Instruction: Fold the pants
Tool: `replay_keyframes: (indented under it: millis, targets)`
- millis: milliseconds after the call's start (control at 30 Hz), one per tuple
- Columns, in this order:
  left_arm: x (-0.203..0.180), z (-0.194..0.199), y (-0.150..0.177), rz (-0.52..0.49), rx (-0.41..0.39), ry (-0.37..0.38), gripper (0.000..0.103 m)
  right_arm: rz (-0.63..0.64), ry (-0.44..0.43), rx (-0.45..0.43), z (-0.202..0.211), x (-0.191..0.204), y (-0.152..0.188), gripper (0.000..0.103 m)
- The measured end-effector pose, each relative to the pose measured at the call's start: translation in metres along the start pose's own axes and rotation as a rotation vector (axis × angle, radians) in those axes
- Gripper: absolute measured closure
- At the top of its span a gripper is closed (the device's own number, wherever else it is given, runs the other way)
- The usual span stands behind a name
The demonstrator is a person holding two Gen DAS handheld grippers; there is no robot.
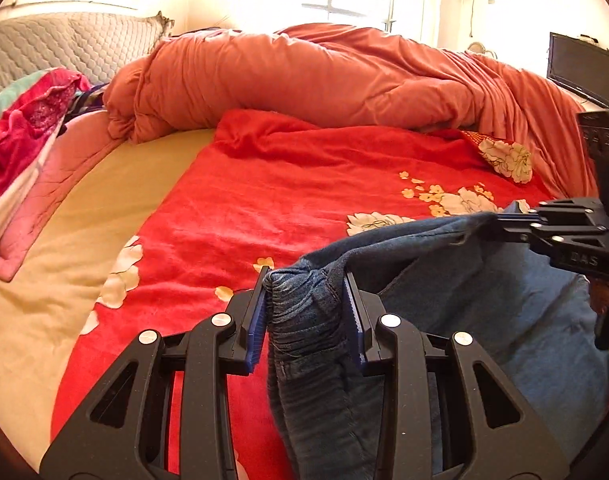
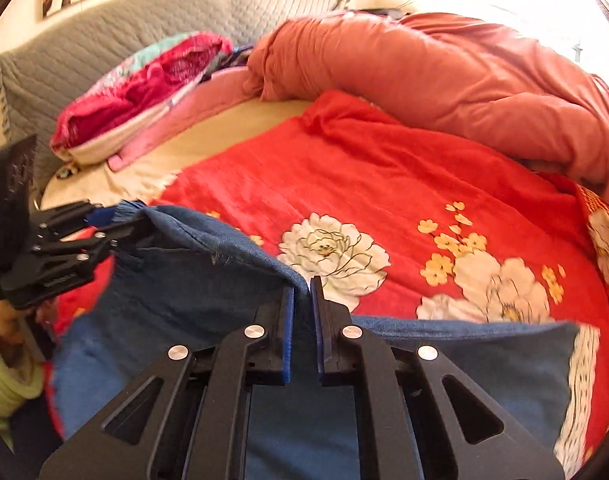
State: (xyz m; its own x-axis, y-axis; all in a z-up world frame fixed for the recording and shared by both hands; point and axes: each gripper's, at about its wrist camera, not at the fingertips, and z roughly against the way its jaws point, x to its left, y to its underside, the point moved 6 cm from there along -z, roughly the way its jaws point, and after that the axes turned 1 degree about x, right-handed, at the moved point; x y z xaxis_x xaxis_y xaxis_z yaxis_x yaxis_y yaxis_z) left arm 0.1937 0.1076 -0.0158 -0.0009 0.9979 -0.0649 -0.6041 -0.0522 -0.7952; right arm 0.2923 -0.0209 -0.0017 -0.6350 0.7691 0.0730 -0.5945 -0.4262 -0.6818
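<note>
Left wrist view: a pair of blue denim pants (image 1: 444, 320) hangs between two hand-held tongs above a bed spread with a red flowered blanket (image 1: 296, 208). The left gripper (image 1: 306, 312) is clamped on a thick, bunched corner of the pants, which looks like the gathered waistband, with its blue pads pressing the ribbed cloth from both sides. At the right edge of this view the right gripper (image 1: 508, 220) pinches the far end of the same top edge, so the denim stretches between them like a sagging line (the rest drapes down and rests on the blanket). In the right wrist view that gripper's jaws stand almost together, closed on a thin fold of the pants (image 2: 208, 280), and the left gripper (image 2: 104, 224) shows at the left edge holding its corner, with a person's pale green sleeve (image 2: 8, 376) below it. A rolled orange quilt (image 1: 304, 76) lies across the far side of the bed, and a pink pile of bedding (image 1: 20, 140) sits near the grey padded headboard (image 1: 64, 48). Denim like this is likely fairly heavy and soft, limp rather than stiff, not fragile and not slippery; it should hold best at thick seams, the waistband or the hems, where the cloth will not slide out under its own weight.
</note>
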Motion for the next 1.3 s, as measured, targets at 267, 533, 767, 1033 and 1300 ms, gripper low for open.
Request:
replay_keyframes:
  millis: [267,533,767,1033,1300]
  targets:
    - [-0.022,0.040,0.013,0.006,-0.026,0.044,0.077,-0.049,0.020,-0.050,0.055,0.027,0.036,0.096]
    - [-0.040,0.087,0.059,0.004,0.020,0.133,0.077,-0.085,-0.030,-0.043,0.095,0.059,0.095,0.096]
    - [-0.052,0.112,0.098,-0.082,0.091,0.137,0.077,-0.050,-0.057,-0.005,0.114,0.091,0.133,0.096]
    - [-0.036,0.110,0.127,-0.049,0.184,0.079,0.070,0.023,-0.094,0.096,0.099,0.121,0.169,0.096]
    - [-0.012,0.121,0.134,0.048,0.212,0.044,0.066,0.009,-0.121,0.108,0.093,0.135,0.178,0.092]
